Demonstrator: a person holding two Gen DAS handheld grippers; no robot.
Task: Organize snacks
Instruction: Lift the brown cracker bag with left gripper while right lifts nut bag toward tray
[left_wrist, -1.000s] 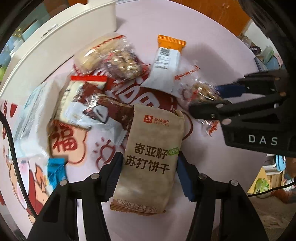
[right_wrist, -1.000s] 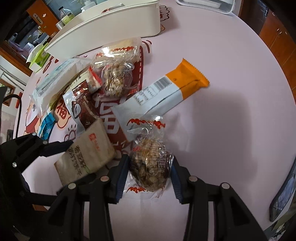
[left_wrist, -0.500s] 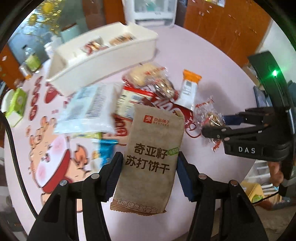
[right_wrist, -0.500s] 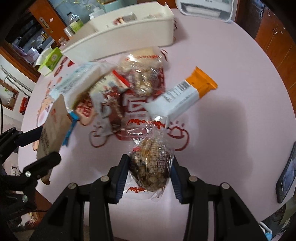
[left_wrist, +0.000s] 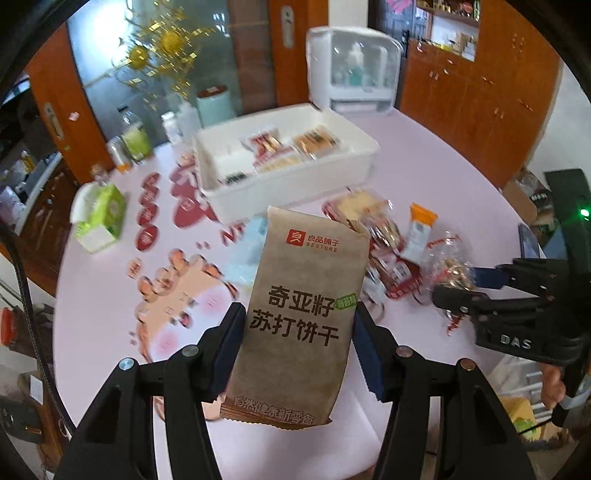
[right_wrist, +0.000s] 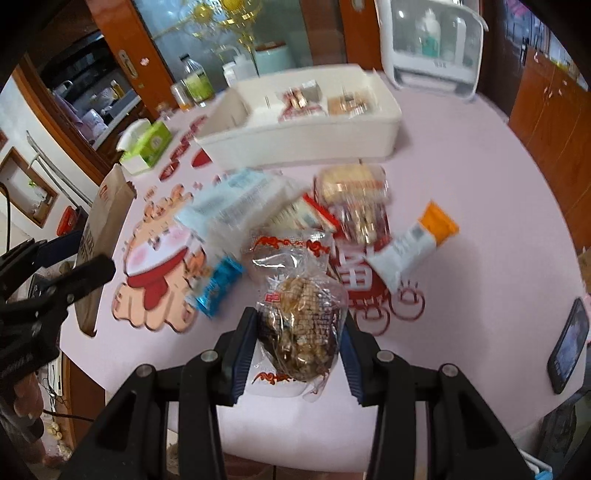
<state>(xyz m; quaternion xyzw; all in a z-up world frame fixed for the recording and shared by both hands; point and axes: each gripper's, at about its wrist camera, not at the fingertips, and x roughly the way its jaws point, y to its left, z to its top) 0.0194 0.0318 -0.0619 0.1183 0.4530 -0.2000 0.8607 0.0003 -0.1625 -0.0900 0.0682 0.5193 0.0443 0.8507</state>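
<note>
My left gripper (left_wrist: 299, 350) is shut on a brown cracker packet (left_wrist: 301, 314) and holds it high above the pink table; the packet also shows in the right wrist view (right_wrist: 103, 236). My right gripper (right_wrist: 297, 347) is shut on a clear nut-snack bag (right_wrist: 299, 314), lifted off the table; it also shows in the left wrist view (left_wrist: 448, 273). A white compartment box (right_wrist: 306, 136) with several snacks stands at the back. Loose snacks lie in front of it: an orange-and-white bar (right_wrist: 413, 245), a clear pastry bag (right_wrist: 354, 195), a pale blue packet (right_wrist: 236, 199), a small blue packet (right_wrist: 218, 286).
A green tissue box (right_wrist: 147, 146) stands at the left of the table. Bottles (right_wrist: 195, 83) and a white dispenser cabinet (right_wrist: 432, 40) stand at the back. A phone (right_wrist: 569, 343) lies at the right table edge. Wooden cabinets surround the table.
Both grippers have risen well above the table with their snacks. The views have tilted up, so the white box's inside and the room behind now show.
</note>
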